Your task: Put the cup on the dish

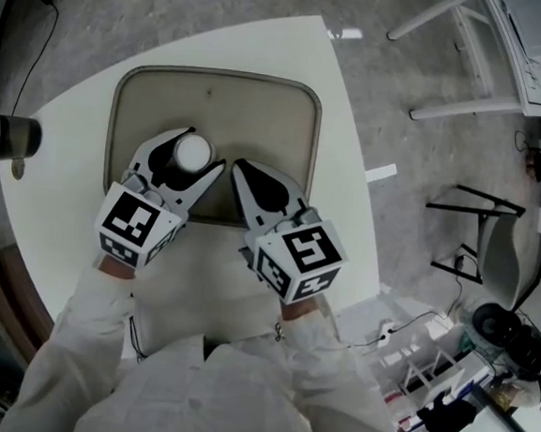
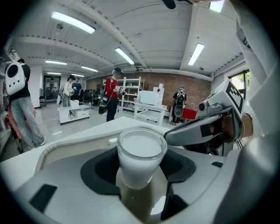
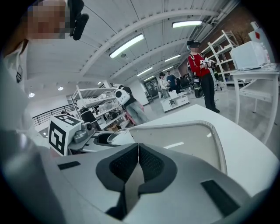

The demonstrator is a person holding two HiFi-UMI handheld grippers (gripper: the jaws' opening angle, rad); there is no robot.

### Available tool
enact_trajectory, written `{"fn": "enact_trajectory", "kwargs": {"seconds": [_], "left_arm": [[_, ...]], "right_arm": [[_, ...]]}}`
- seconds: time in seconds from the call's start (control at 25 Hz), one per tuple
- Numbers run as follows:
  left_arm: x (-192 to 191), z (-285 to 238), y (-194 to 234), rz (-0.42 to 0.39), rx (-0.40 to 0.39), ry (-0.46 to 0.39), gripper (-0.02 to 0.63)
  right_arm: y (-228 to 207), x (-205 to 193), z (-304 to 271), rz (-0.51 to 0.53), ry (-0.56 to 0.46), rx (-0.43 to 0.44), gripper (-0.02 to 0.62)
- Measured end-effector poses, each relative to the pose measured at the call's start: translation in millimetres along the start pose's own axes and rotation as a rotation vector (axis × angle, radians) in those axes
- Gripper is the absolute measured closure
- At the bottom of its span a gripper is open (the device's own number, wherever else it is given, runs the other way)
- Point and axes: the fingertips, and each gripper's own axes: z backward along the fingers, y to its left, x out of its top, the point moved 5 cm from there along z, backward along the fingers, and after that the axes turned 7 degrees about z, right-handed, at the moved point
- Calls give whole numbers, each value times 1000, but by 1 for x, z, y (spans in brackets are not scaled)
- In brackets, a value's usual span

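Left gripper (image 1: 204, 150) pinched cup (image 1: 192, 154) at near left of dish (image 1: 261, 106), right gripper (image 1: 240, 167) just right of it, jaws pressed together, empty

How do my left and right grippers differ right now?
The left gripper has its jaws wide apart; the right gripper has them pressed together. The left gripper holds the white cup; the right gripper holds nothing. Both point over the dish.
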Motion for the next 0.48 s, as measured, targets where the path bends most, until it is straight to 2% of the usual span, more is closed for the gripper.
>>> {"fn": "enact_trajectory", "kwargs": {"seconds": [0.48], "left_arm": [[-2, -6, 5, 12, -4, -19, 331]], "right_arm": [[-7, -7, -12, -7, 18, 15, 581]]}}
